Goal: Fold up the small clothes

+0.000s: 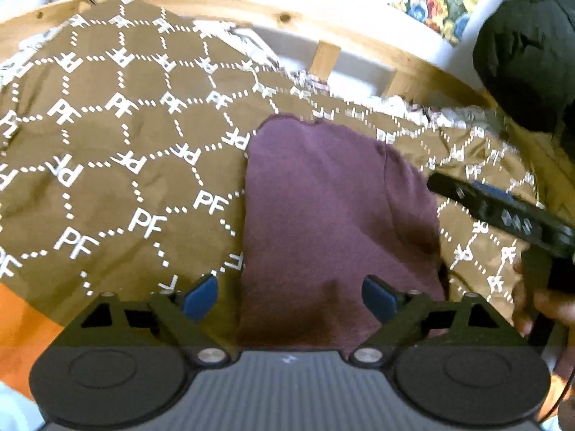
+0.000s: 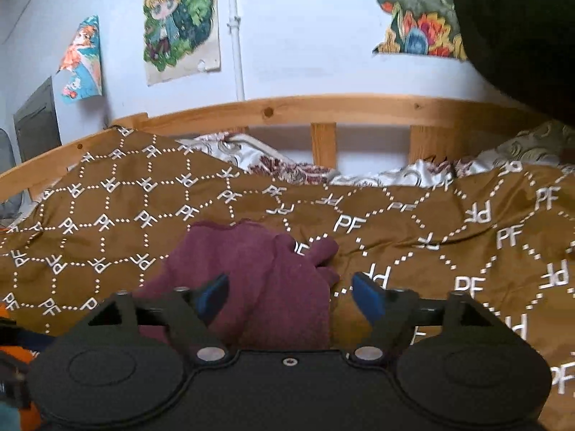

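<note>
Both claws stand wide open, nothing pinched. Left claw hovers over the maroon garment, which lies folded on the brown patterned bedspread. Right claw sits at the garment's right edge, near the wooden bed rail.

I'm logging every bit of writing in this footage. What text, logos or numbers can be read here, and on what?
"PF": repeated in white all over the brown bedspread, some upright, some upside down.
Posters on the wall: pictures only, no legible words.
Maroon garment: no text visible.
</note>
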`<state>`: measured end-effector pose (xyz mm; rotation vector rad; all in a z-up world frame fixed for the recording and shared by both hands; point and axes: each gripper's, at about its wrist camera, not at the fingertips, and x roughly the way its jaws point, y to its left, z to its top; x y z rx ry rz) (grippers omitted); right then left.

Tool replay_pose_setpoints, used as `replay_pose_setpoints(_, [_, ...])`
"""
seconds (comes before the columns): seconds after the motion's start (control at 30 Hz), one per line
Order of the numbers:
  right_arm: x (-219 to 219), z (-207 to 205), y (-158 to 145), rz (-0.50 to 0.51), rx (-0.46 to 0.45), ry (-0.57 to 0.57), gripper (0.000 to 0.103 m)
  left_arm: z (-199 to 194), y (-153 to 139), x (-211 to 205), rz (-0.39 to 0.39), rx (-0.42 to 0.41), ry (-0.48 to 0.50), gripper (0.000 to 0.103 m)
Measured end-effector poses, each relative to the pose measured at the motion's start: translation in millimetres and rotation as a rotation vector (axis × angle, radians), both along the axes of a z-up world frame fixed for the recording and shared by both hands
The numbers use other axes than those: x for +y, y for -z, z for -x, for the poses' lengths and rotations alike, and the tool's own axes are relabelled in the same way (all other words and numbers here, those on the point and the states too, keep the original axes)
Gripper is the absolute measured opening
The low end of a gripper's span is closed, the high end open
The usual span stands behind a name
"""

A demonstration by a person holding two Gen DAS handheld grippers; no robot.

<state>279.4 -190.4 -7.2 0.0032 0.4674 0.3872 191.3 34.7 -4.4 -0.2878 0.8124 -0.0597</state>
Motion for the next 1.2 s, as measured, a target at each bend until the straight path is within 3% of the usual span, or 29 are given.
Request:
replay_pose_setpoints(0.03, [-2, 6, -4, 0.000, -0.011, 0.002, 0.096, 4, -5, -1, -0.004, -0.014, -0.009, 0.096])
replay_pose_setpoints(0.13, [-8, 26, -17, 0.006, -0.051, 0.004, 0.102, 19, -22, -4, -0.047, -0.067, -0.031, 0.103])
replay_pose_setpoints(0.3, [-26, 62, -38, -0.014, -0.088, 0.035, 0.102, 50, -46, -9, -0.096, -0.140, -0.074, 0.103])
replay_pose_setpoints(0.53, [-49, 129, -51, -0.088, -0.098, 0.095, 0.102, 95, -60, -22, -0.151, -0.206, -0.053, 0.103])
replay_pose_setpoints(0.8, [-60, 202, -52, -0.100, -0.143, 0.138, 0.102, 134, -62, -21, -0.195, -0.227, -0.083, 0.103])
replay_pose_setpoints(1.2, [-54, 242, -23, -0.065, -0.115, 0.141, 0.102, 165, -31, -21, -0.215, -0.193, -0.087, 0.103])
